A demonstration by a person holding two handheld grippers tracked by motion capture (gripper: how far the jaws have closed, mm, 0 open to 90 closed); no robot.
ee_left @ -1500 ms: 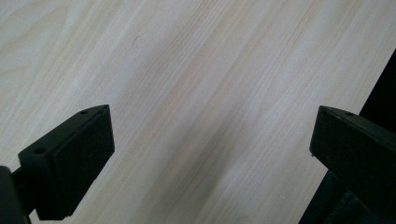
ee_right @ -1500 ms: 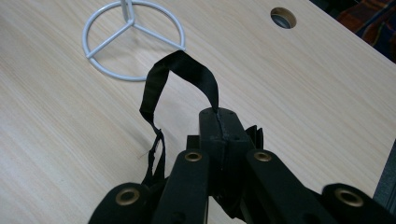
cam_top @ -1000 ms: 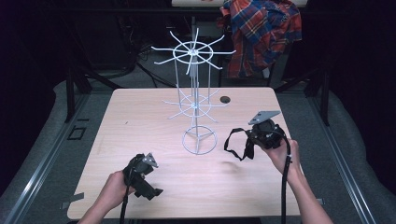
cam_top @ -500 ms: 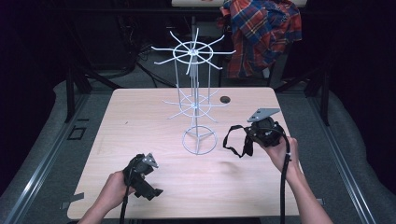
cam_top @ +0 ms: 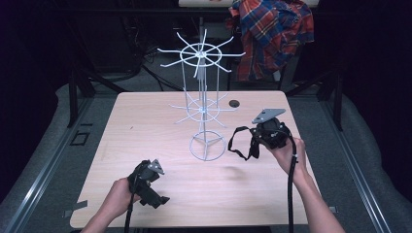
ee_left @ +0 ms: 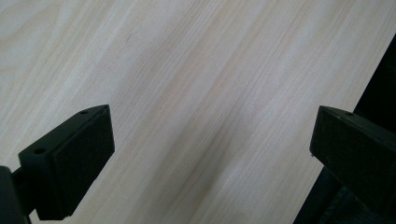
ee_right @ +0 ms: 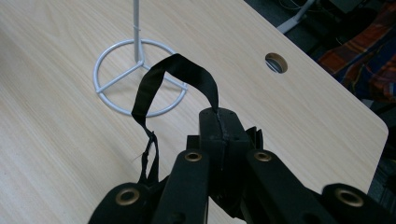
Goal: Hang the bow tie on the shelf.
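A white wire display rack [cam_top: 201,53] stands mid-table on a ring base [ee_right: 137,60], its hooks bare. My right gripper [cam_top: 255,138] hovers just right of that base with its jaws pointing toward it. It is shut [ee_right: 219,116] on a black strap [ee_right: 180,63], which arches up from the jaw tips in a loop and hangs down again. Near the table's front left, my left gripper [cam_top: 156,194] is held low over the bare wood. Its jaws [ee_left: 212,126] stand wide apart with nothing between them.
A plaid shirt [cam_top: 272,34] hangs behind the table at the back right. A round cable hole [cam_top: 234,103] sits in the wooden tabletop [cam_top: 145,126] right of the rack. The table's front edge lies close by the left gripper.
The right gripper with the strap has edged slightly left and away from the person, toward the rack. The left gripper has stayed put.
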